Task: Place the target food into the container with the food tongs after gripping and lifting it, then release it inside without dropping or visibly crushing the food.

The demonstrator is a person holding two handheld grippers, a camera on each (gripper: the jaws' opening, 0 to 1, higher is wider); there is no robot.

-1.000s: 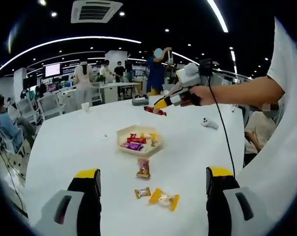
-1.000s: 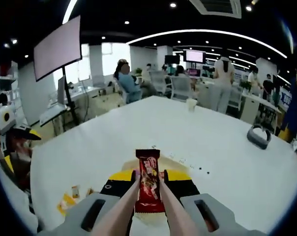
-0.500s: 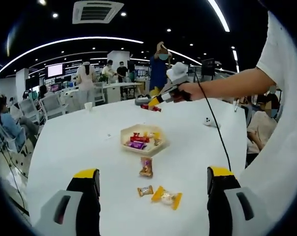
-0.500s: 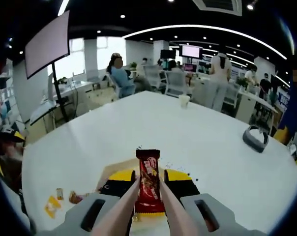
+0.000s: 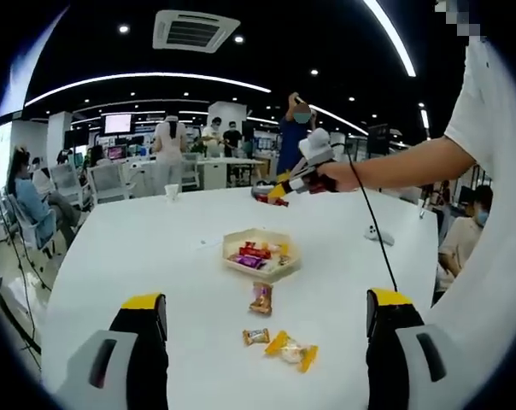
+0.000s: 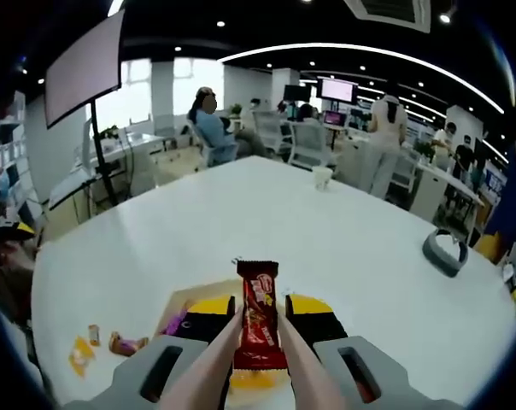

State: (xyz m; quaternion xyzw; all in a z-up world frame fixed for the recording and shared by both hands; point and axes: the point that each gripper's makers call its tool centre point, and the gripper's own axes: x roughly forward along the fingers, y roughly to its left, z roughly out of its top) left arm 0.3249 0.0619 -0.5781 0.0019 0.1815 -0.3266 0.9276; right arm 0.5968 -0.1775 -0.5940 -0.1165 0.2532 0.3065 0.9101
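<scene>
Snack bar (image 6: 260,320) pinched between tongs (image 6: 241,354) in closed right tool (image 6: 260,329).

You had one white table (image 5: 138,256), one container (image 5: 261,266) on it, three wrapped sweets (image 5: 260,299) loose in front of it, one red bar (image 6: 258,314) in one pair of tongs (image 6: 208,371), and two grippers: left (image 5: 266,329), right (image 6: 258,323).

We are in an open-plan office: desks with monitors (image 6: 336,89), office chairs (image 6: 307,144), ceiling strip lights, and a wall screen (image 6: 83,72) far left.
</scene>
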